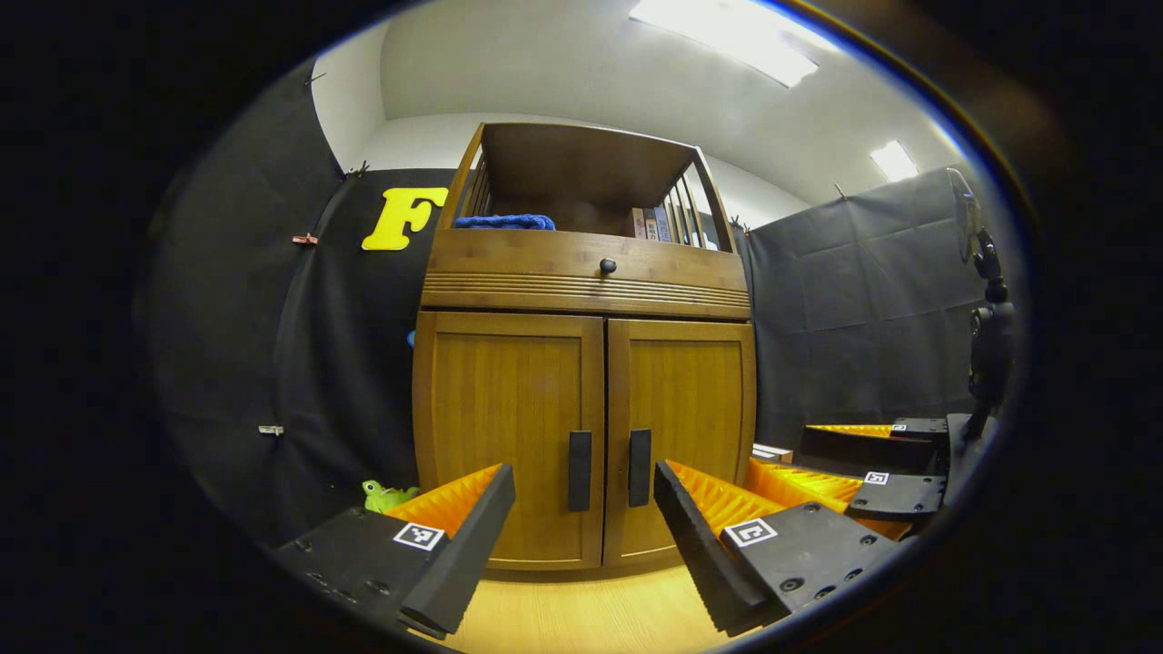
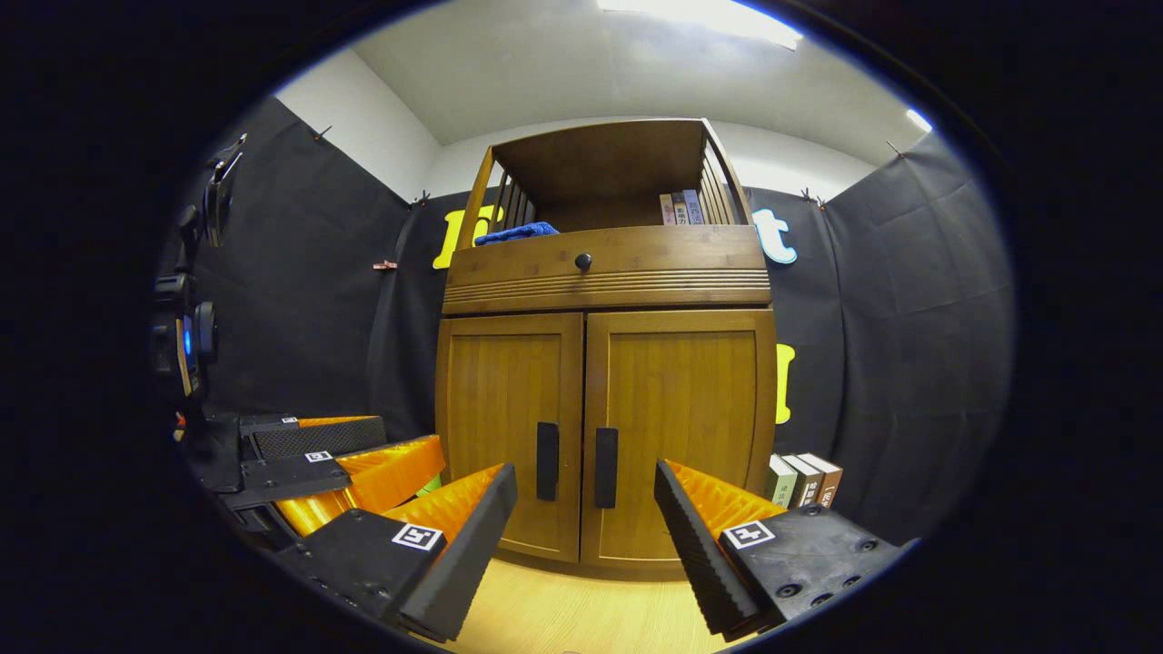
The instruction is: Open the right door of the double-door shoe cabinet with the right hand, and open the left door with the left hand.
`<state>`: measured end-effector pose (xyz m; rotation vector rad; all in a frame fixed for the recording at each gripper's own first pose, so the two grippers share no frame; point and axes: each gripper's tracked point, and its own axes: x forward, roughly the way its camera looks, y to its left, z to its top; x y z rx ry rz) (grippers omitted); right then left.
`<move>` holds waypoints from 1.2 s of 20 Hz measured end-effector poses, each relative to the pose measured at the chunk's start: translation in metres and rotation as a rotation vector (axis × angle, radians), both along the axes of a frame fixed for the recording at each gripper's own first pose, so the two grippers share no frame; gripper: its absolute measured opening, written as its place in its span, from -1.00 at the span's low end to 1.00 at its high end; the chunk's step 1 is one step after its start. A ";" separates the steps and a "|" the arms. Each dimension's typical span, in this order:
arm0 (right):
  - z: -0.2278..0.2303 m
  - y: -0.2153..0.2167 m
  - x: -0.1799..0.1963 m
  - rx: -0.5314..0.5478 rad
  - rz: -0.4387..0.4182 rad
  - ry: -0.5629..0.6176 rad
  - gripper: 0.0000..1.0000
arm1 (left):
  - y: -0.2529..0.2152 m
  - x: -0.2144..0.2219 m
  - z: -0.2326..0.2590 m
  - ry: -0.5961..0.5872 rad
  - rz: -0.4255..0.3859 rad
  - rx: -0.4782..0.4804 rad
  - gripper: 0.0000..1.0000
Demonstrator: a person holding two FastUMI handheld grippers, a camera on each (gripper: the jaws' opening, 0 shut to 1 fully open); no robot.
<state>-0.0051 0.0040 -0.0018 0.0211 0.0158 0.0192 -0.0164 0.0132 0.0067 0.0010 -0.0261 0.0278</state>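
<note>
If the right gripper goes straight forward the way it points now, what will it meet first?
Most likely the shoe cabinet's closed doors. The open right gripper points at the seam between them, with the right door handle and left door handle both in its gap. Nothing seems to stand between, though depth is unclear.

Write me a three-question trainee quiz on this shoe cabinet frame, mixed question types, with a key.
1. True or false: both doors of the shoe cabinet are shut.
2. Multiple choice: what lies on the open top shelf towards the left? A) a blue cloth B) a shoe C) a cup
3. Short answer: is either gripper touching a door handle?

Key
1. True. The left door and right door both sit flush.
2. A. The blue cloth lies there; books stand at the right.
3. No. The left gripper and right gripper are open, short of the left handle and right handle.
</note>
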 end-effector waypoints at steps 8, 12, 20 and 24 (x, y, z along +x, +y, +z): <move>-0.006 -0.004 0.018 -0.003 -0.009 -0.001 0.92 | 0.003 -0.004 -0.006 0.009 0.000 0.001 0.92; -0.022 -0.007 0.044 -0.004 -0.011 0.018 0.92 | 0.009 -0.005 -0.013 0.027 0.013 0.018 0.92; -0.071 -0.019 0.117 -0.016 -0.061 0.052 0.92 | 0.028 -0.019 -0.015 0.020 0.041 0.023 0.92; -0.106 -0.021 0.156 -0.042 -0.083 0.087 0.90 | 0.044 -0.023 -0.014 0.014 0.076 0.024 0.92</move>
